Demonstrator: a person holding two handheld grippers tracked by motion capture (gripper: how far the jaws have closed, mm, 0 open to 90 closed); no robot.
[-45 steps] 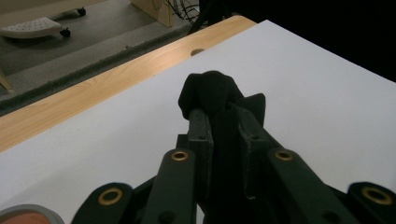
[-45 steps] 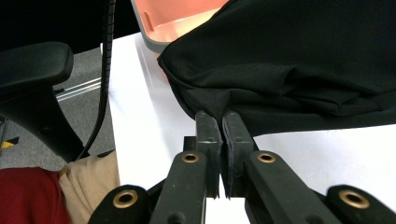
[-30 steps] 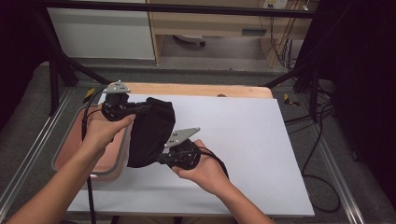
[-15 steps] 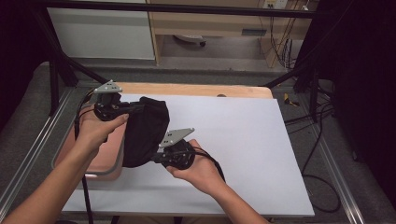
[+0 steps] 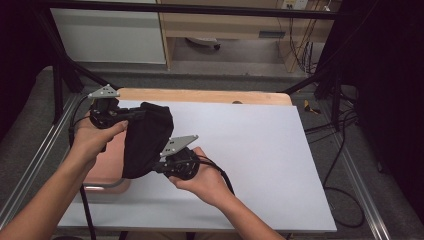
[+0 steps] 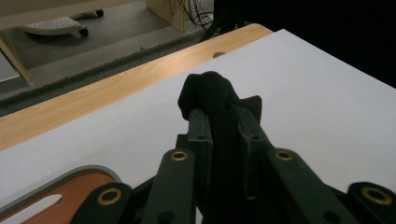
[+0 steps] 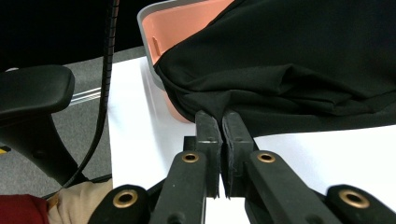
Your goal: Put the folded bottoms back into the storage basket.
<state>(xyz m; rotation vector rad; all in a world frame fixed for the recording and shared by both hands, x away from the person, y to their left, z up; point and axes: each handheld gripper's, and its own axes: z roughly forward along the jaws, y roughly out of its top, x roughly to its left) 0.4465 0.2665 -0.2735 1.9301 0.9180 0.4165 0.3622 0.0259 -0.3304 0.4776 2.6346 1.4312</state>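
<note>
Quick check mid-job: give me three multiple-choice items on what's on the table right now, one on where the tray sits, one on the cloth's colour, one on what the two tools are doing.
1. Where is the tray?
A. at the table's left edge
B. at the table's right edge
C. on the floor

2. What colour is the cloth?
A. white
B. black
C. red

3. How do the left tool and right tool stand?
A. both open, clear of the cloth
B. only the left one grips
C. both shut on the cloth

Answers: 1 A, the pink tray lies under the left forearm in the high view. 2 B, it shows dark in every view. 3 C, each gripper view shows cloth pinched between closed jaws.
</note>
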